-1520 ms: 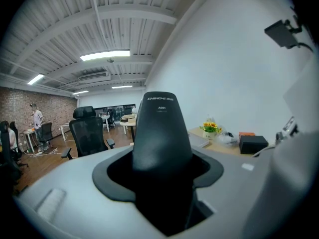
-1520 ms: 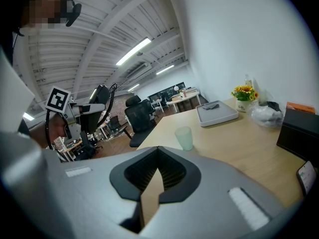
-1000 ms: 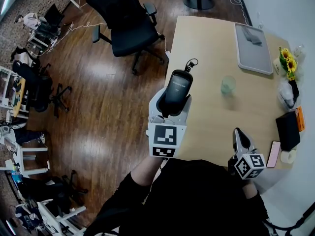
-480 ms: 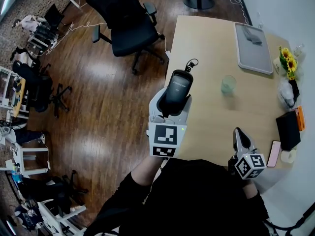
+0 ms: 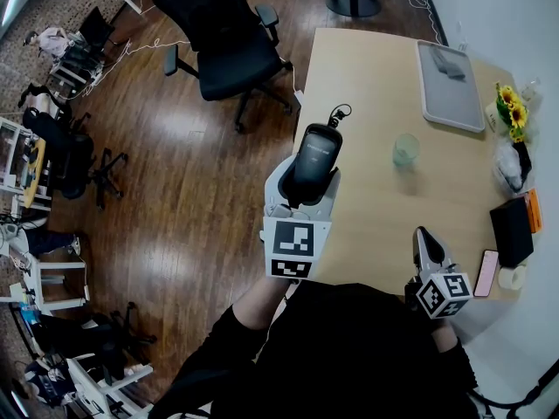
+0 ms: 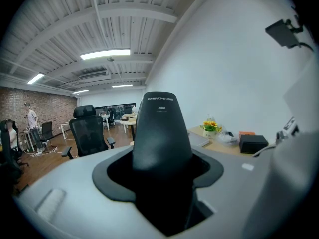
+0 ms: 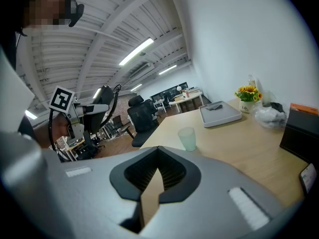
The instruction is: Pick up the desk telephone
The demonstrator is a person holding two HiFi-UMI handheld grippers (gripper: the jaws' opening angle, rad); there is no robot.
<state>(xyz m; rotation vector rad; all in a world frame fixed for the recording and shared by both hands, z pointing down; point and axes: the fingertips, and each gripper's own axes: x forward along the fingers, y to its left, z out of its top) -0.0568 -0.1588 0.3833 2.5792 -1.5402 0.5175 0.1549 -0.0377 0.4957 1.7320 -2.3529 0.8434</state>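
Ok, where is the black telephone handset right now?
In the head view, the black telephone handset is clamped in the left gripper at the light wooden table's left edge, left of the pale green cup.

Wooden table with cup, tray

left gripper held up ahead, jaws clamped on black handset; right gripper low near torso, jaws pressed together, empty.

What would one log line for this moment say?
left gripper: shut on telephone handset, held in the air | right gripper: shut, empty, over table | cup: standing on table
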